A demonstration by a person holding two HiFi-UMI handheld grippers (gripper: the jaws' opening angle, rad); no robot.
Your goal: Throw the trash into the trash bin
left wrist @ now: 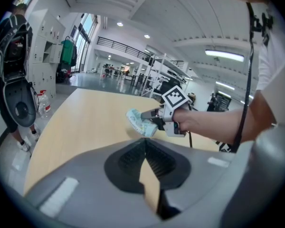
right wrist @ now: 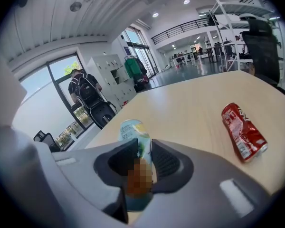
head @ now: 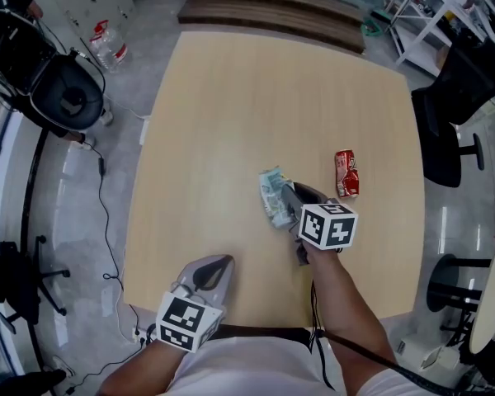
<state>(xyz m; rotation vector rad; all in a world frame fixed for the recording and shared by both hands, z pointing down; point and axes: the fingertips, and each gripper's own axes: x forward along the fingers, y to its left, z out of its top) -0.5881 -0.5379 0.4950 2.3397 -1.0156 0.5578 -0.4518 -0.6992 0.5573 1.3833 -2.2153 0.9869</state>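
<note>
1. The wooden table (head: 256, 97) fills most of your head view, and both pieces of trash are over its near right part.
2. A black office chair (head: 445, 130) stands on the floor just off the table's right edge. A dark rounded thing (head: 66, 97) sits on the floor past the left edge, and I cannot tell whether it is the bin.
3. Your left gripper (left wrist: 145, 144) hangs over the near edge of the table. Its jaws are closed tip to tip with nothing between them. It is well apart from both pieces of trash.
4. Your right gripper (right wrist: 143, 148) points away from you and down over the table, with its jaws clamped on a piece of trash. From the left gripper view, the load looks lifted just clear of the tabletop.
5. A clear water bottle (head: 107, 48) stands on the floor beyond the table's far left corner.
6. The crushed red can (right wrist: 242, 132) lies on its side on the table. It is near the right gripper, on its right, and nothing touches it.
7. The crumpled pale-green trash (right wrist: 133, 129) is pinched between the right jaws, with its upper end sticking out beyond the tips.
</note>
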